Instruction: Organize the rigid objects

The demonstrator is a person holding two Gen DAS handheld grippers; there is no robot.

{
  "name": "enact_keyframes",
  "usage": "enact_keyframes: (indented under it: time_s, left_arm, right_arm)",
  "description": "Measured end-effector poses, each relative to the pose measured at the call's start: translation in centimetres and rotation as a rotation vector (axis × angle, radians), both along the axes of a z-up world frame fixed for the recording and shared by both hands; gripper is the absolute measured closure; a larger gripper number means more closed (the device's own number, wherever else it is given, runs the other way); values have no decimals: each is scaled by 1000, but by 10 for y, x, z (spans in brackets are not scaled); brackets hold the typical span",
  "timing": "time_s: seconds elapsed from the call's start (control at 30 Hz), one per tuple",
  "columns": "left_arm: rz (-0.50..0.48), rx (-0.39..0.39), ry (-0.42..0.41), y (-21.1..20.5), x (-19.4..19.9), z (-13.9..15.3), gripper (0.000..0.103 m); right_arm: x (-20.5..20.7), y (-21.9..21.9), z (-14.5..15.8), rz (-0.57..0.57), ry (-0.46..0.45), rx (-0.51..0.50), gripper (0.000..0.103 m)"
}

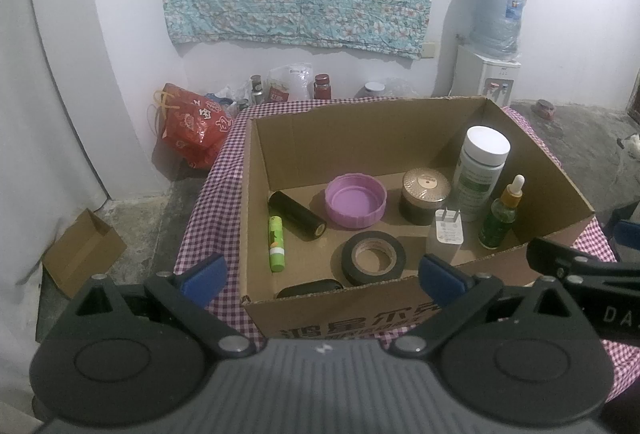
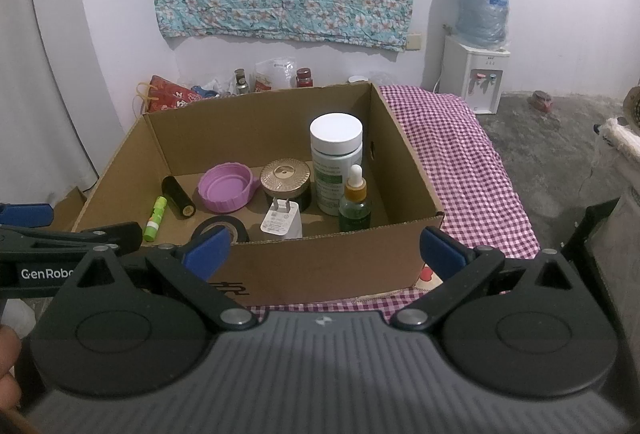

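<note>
Both grippers empty, held short of the near wall of the cardboard box (image 1: 440, 298), which sits on a purple checked cloth (image 2: 460, 162). Left gripper (image 1: 322, 276): blue pads spread wide, nothing between them. Right gripper (image 2: 324, 248): same, jaws apart, nothing held. All task items are inside the box. Along its left wall: green glue stick (image 1: 276, 244) lying flat, black cylinder (image 1: 296, 216) lying just beside it. Toward the back middle: purple lid (image 1: 356, 200), open side up. Right of the lid: dark jar with gold cap (image 1: 425, 196), upright. Near the box's right wall: tall white-capped bottle (image 1: 480, 170) upright, green dropper bottle (image 1: 500, 214) upright just in front of it. White charger plug (image 1: 446, 232) stands in front of the jar, prongs up. Black tape roll (image 1: 374, 258) lies flat near the front wall; a dark rounded object (image 1: 308, 290) sits against that front wall, mostly hidden by it, can't identify. Water dispenser (image 2: 476, 74) stands on the floor beyond the box's right back corner.
</note>
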State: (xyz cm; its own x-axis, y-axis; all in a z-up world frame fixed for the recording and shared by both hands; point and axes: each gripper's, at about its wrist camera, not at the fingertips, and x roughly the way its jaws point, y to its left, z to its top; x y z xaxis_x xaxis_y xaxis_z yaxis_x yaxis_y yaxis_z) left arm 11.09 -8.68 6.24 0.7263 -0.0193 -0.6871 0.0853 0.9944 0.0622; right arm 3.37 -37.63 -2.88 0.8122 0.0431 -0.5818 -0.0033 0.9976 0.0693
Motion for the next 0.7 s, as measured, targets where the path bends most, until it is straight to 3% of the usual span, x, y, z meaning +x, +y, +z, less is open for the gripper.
enact_keyframes:
  time_s: [0.7]
  left_arm:
    - [3, 2, -2, -1, 0, 1, 1]
  right_arm:
    - [-2, 1, 0, -2, -1, 1, 2]
